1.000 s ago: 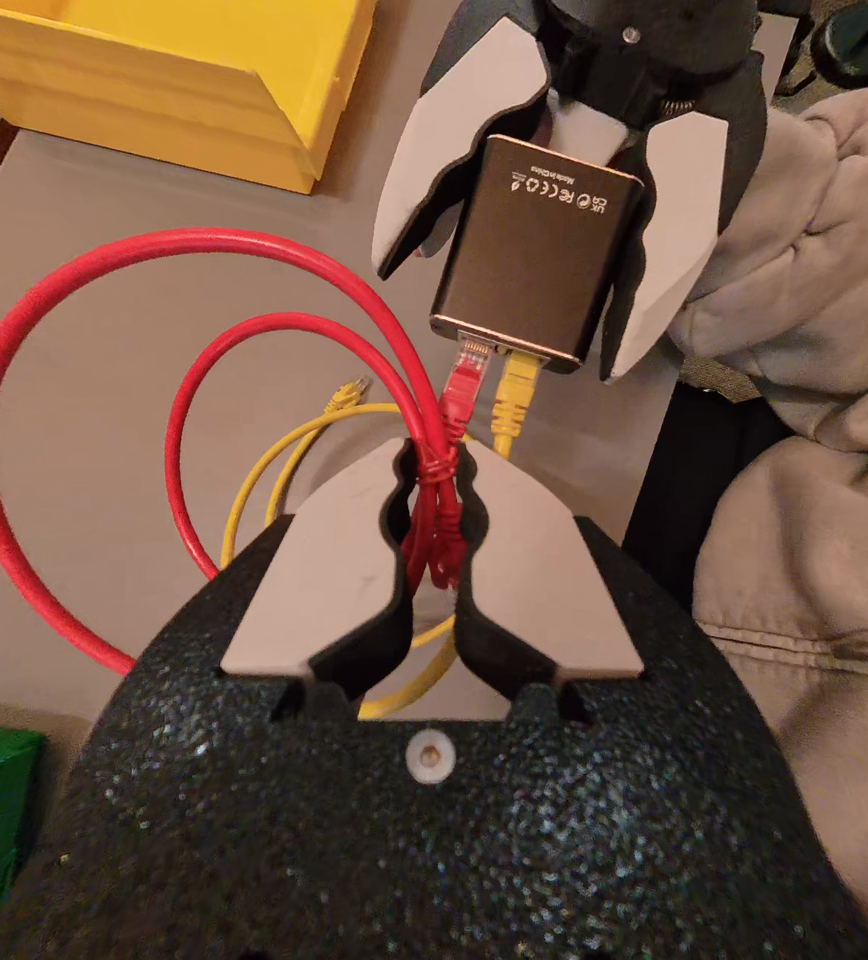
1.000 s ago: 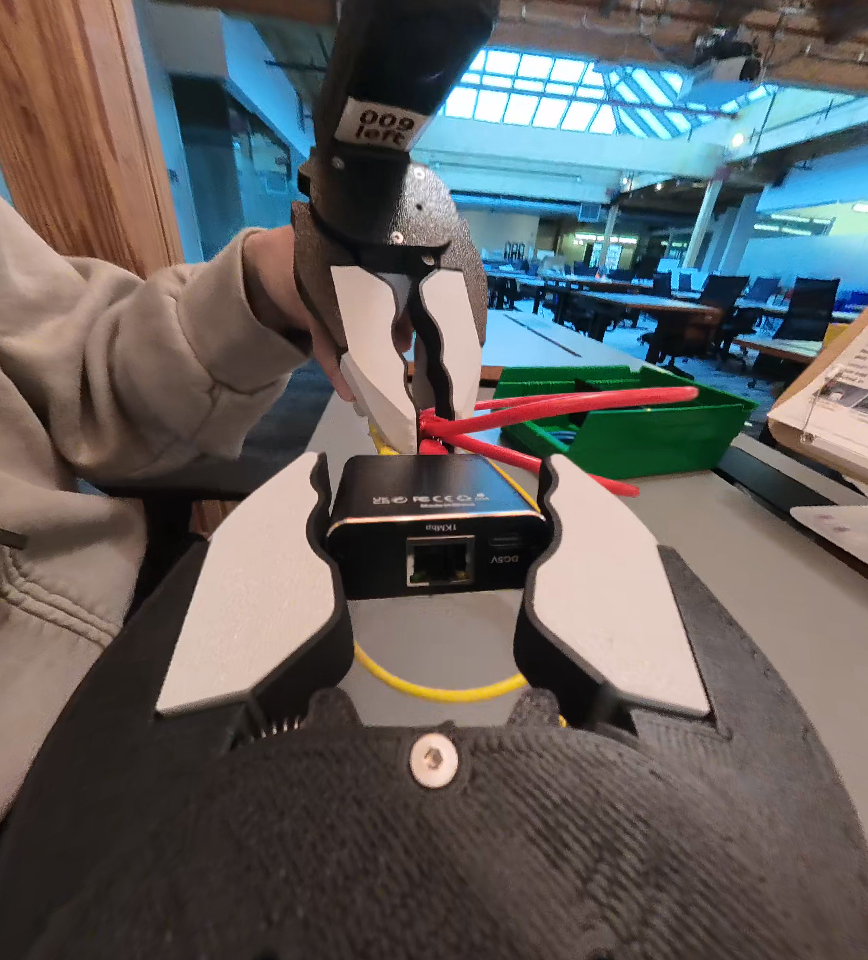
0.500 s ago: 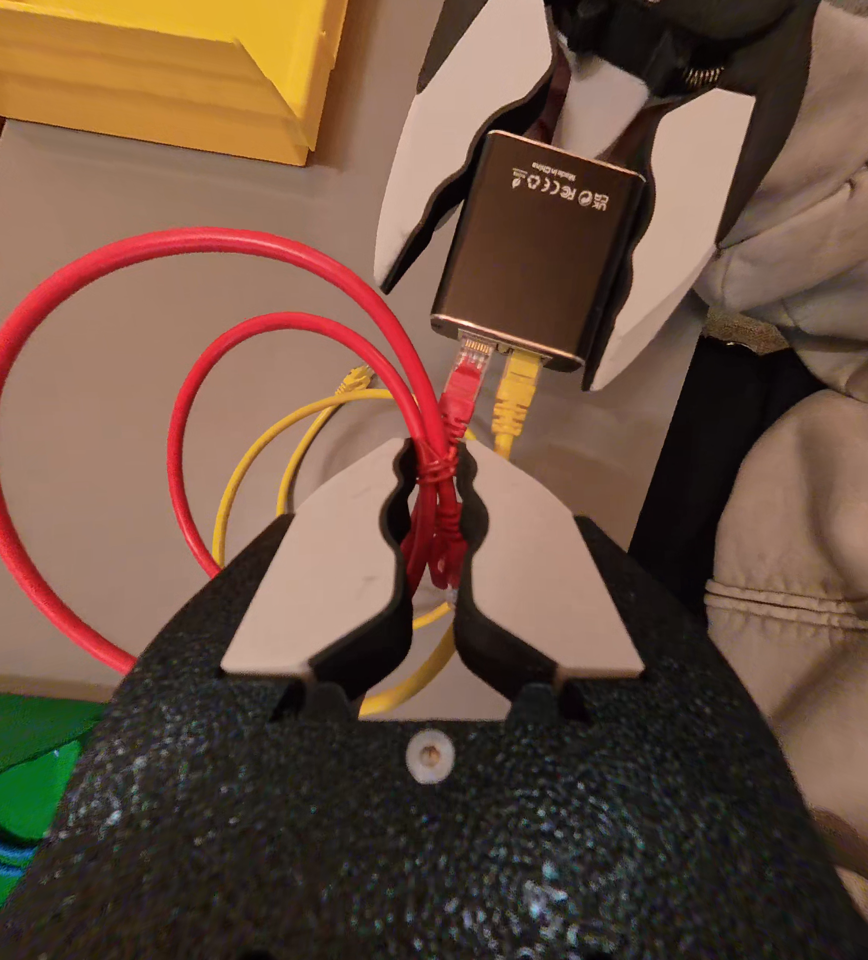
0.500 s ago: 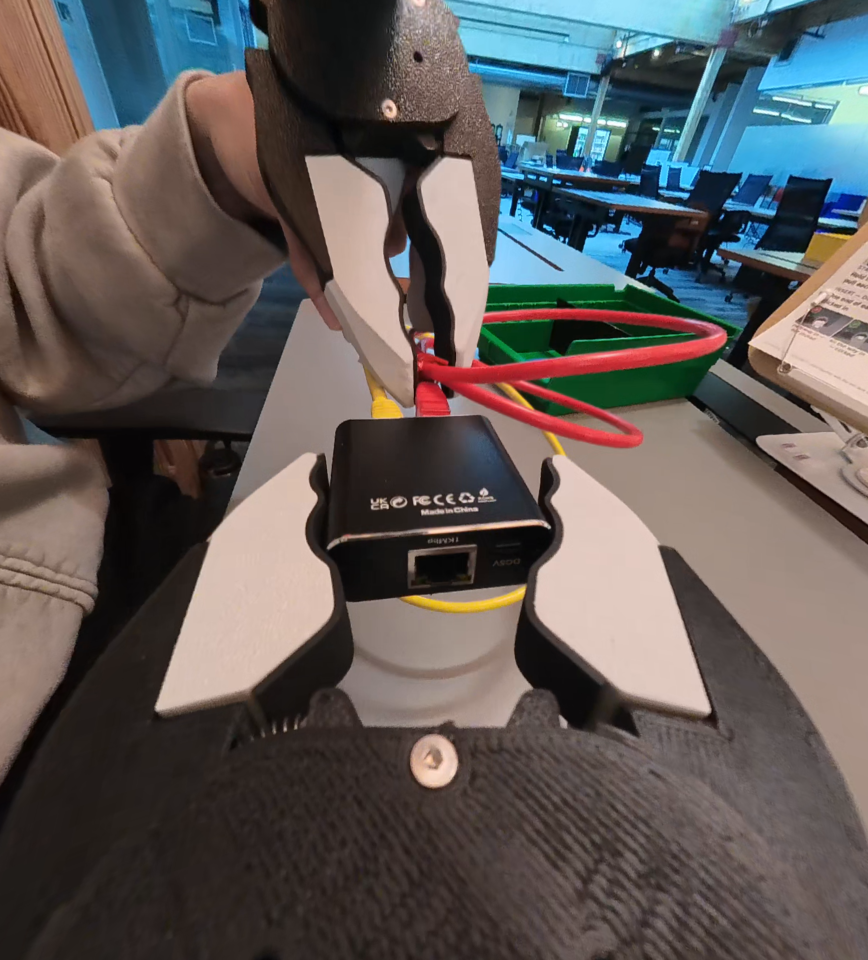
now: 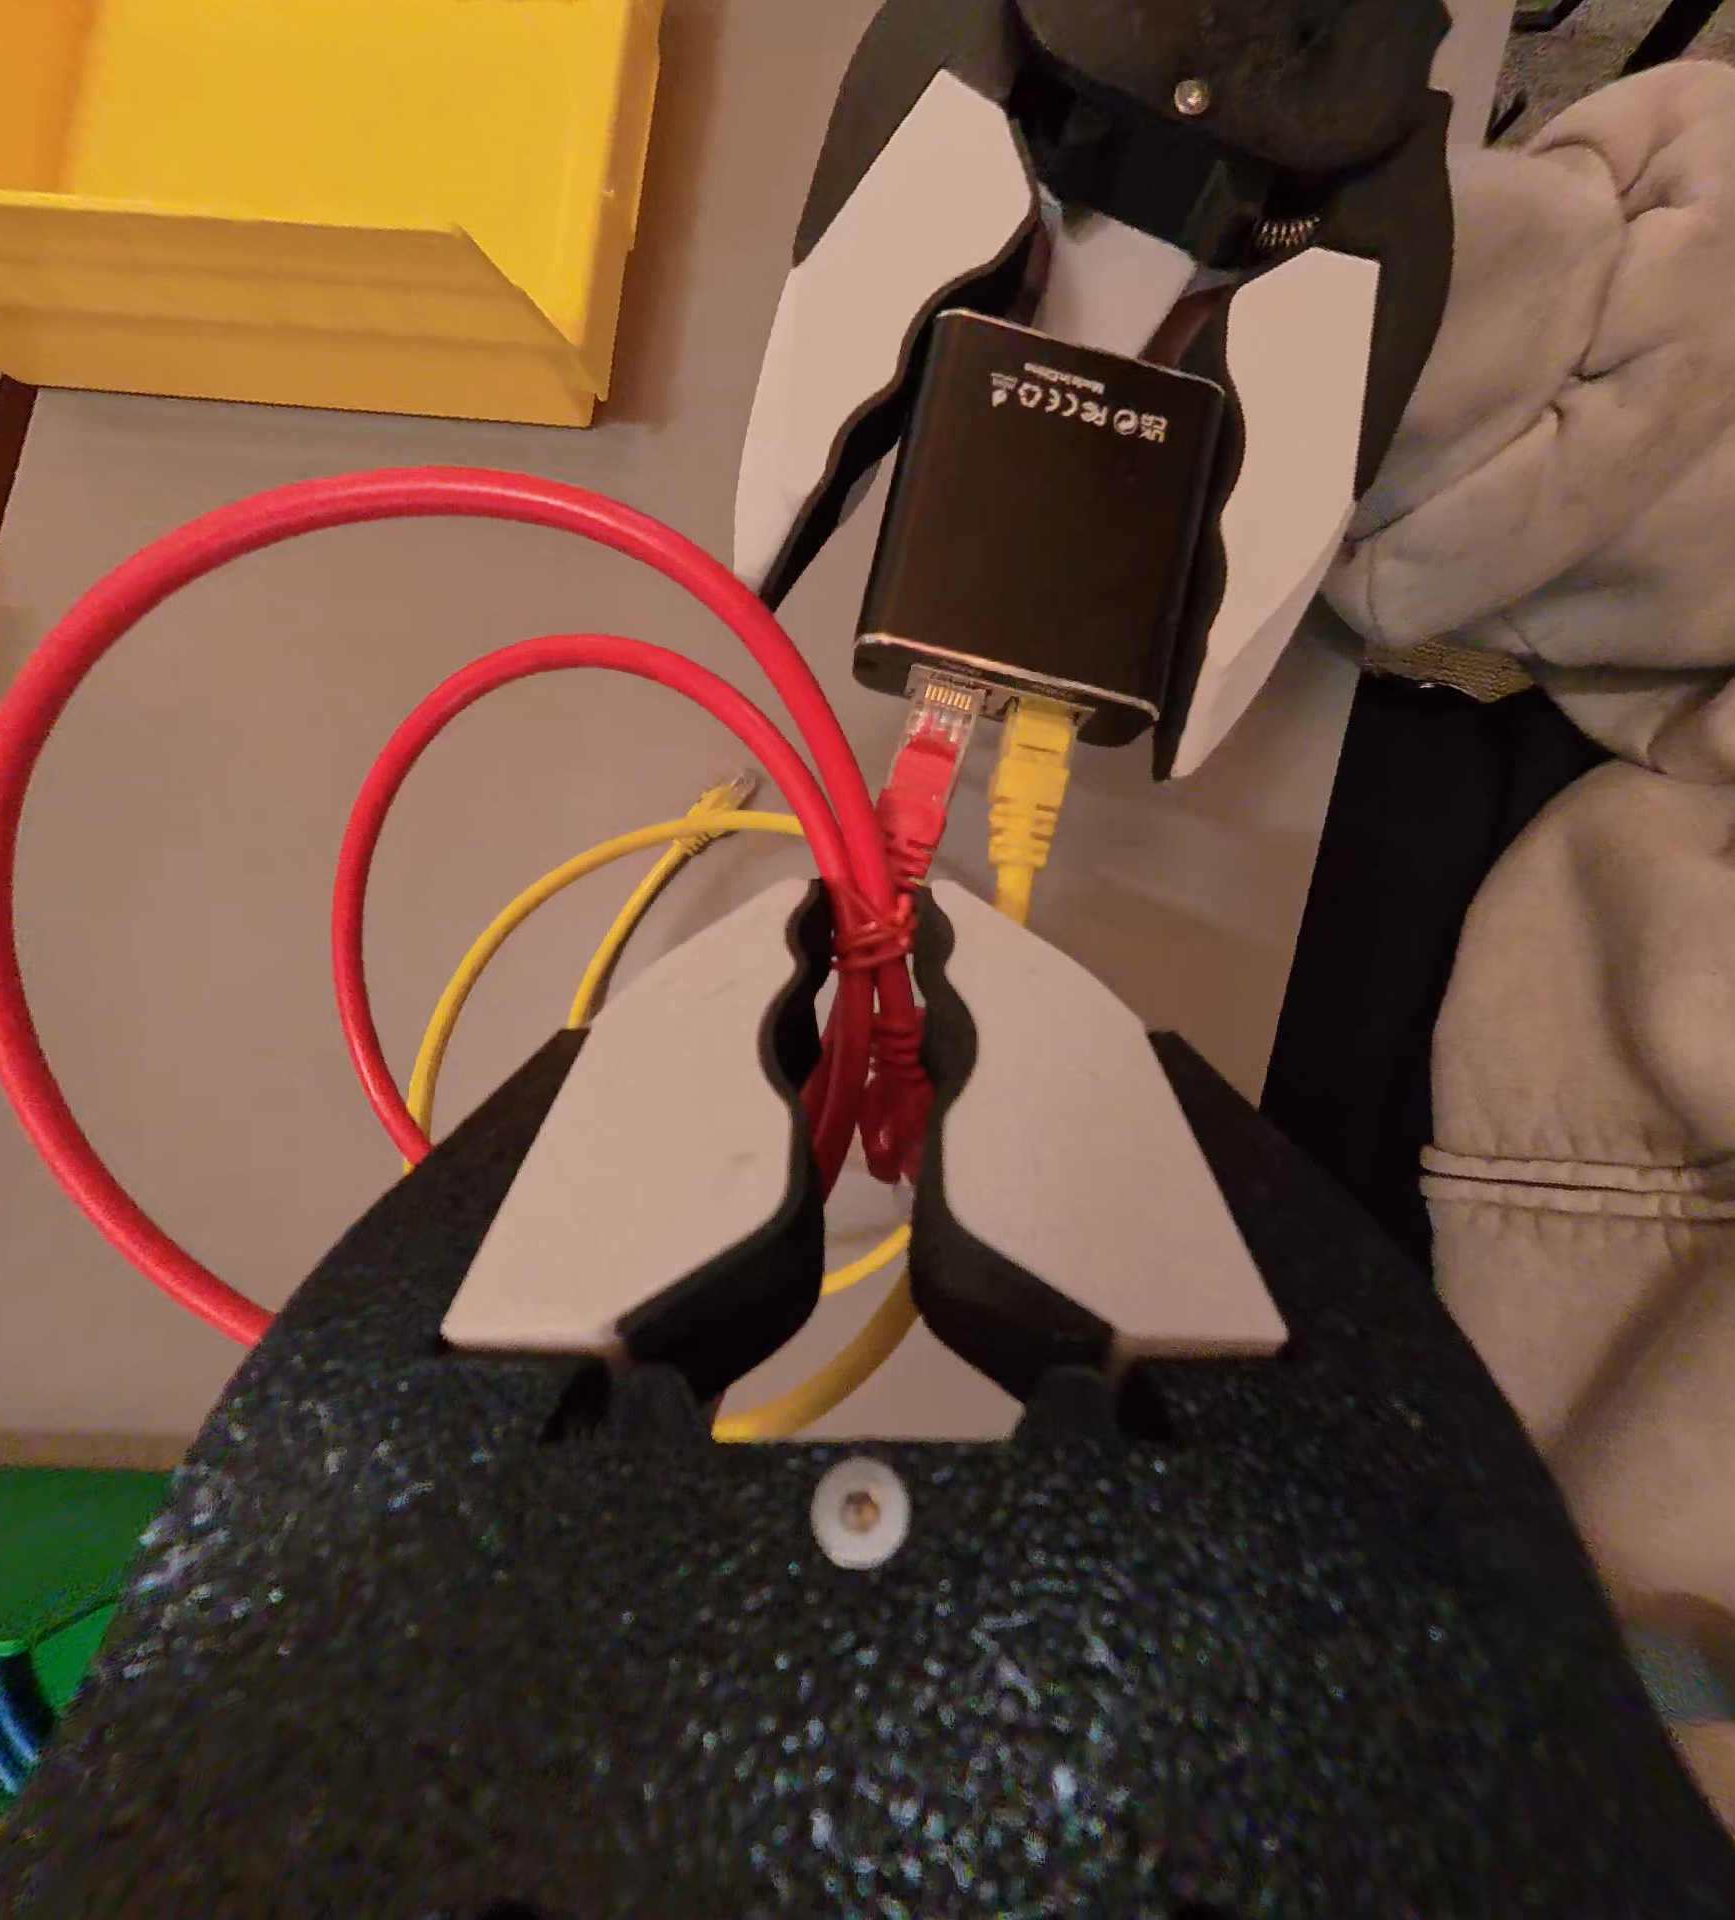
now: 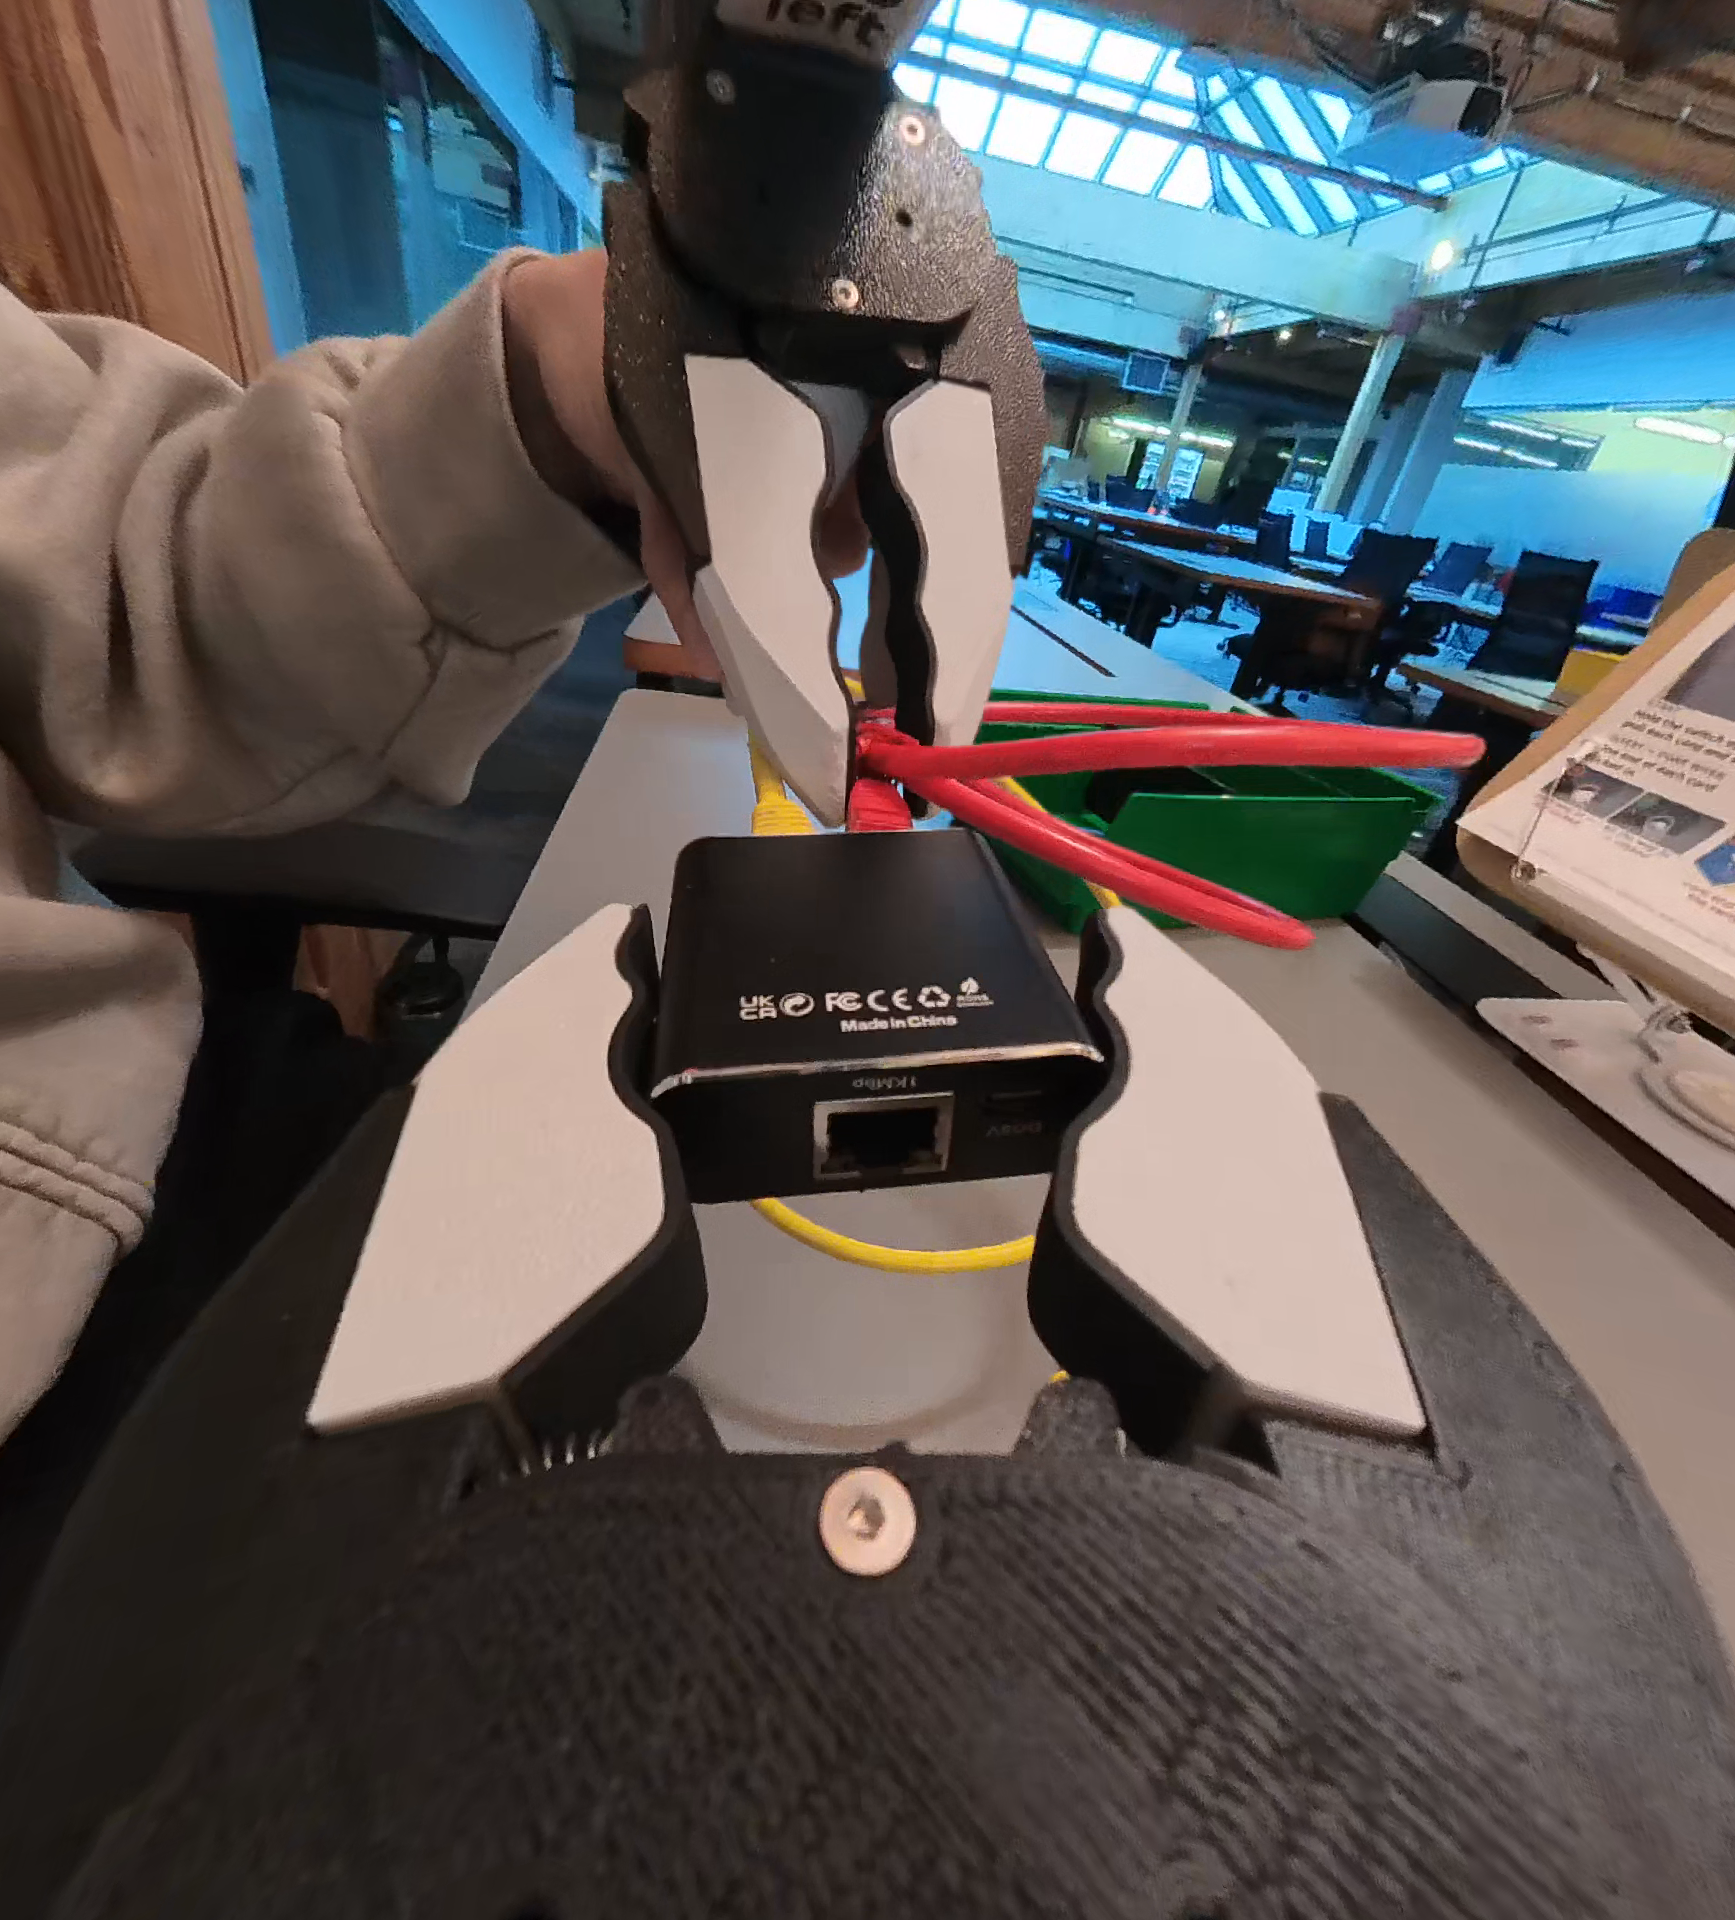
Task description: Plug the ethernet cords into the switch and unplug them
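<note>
Since a second ago the switch point(image 5: 1034, 540) has tilted and drawn back slightly; red plug point(image 5: 930, 743) sits half-entered beside the seated yellow plug point(image 5: 1034, 764). My right gripper point(image 6: 868, 1049) clamps the switch above the table point(image 5: 219, 623); my left gripper point(image 5: 868, 997) pinches the red cord point(image 5: 1, 862) bundle. Risk: gripping behind the boot, it may buckle, jamming crooked.

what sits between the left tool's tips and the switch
In the left wrist view, only the red cord's plug spans from the left tool to the switch, tip at the port; the yellow plug sits beside it.
</note>
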Available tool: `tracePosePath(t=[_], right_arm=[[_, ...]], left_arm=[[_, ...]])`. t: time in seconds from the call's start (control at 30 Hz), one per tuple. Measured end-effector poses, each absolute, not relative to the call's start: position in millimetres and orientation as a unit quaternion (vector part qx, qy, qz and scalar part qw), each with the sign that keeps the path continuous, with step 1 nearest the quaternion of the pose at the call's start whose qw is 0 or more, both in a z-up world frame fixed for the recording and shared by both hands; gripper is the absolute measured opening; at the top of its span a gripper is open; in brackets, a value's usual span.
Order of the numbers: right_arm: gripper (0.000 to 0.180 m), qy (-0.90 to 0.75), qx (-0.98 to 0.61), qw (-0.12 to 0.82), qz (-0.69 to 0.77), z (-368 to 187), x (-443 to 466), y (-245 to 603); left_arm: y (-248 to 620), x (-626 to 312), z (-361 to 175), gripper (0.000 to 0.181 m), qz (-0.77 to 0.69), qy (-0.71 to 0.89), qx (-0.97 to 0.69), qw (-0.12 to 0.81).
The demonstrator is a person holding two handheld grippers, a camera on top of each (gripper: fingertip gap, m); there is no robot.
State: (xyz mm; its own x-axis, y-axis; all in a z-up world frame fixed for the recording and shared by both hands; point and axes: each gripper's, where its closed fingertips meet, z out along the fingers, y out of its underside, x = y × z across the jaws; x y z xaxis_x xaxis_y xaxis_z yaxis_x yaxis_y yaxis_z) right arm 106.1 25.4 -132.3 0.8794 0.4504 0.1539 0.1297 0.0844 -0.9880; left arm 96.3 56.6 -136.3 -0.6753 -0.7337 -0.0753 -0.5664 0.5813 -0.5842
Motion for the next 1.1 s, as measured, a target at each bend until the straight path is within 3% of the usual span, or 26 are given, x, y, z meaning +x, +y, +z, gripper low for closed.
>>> tracePosePath(t=[0.37,0.73,1.1], right_arm=[[0.079,-0.199,-0.674,0.702,0.119,-136,104,35],[0.078,-0.214,-0.633,0.732,0.134,-118,98,26],[0.078,-0.204,-0.655,0.716,0.129,-131,100,35]], left_arm=[[60,96,-131,0.013,-0.281,0.863,-0.378,0.182],[51,94,-136,0.014,-0.352,0.855,-0.351,0.146],[55,97,-137,0.013,-0.288,0.871,-0.349,0.191]])
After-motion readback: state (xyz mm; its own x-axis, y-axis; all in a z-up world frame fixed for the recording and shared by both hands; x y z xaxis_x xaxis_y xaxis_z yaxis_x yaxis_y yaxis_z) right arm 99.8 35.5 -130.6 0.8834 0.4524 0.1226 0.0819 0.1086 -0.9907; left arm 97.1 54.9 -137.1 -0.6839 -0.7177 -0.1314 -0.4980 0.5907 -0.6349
